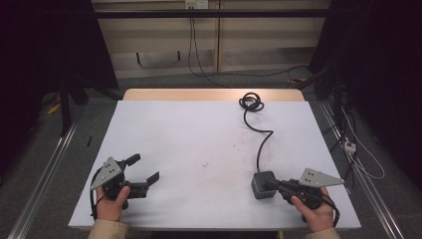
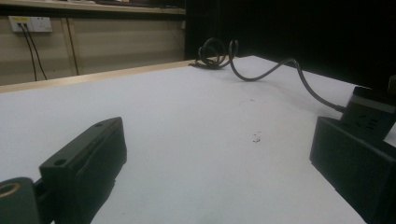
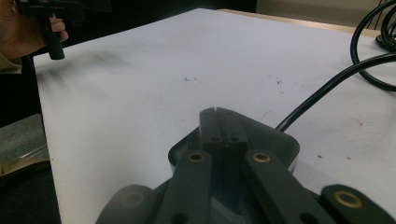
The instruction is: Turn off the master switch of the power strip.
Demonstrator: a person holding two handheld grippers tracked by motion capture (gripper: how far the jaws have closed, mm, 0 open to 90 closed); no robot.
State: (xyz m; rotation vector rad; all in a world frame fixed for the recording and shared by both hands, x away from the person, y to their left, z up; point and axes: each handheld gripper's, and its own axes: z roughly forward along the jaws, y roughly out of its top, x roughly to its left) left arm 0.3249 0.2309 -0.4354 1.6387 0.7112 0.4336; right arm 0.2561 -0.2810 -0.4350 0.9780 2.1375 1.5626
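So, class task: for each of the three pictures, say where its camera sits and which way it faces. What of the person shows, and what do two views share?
High view: above the person's side, facing forward and down on the white table; both forearms show, with the left gripper and right gripper.
Left gripper view: rides on the left gripper, low along its open jaws across the table.
Right gripper view: rides on the right gripper, its jaws shut over the power cube; the other hand shows far off.
Shared: the black cable and the power cube.
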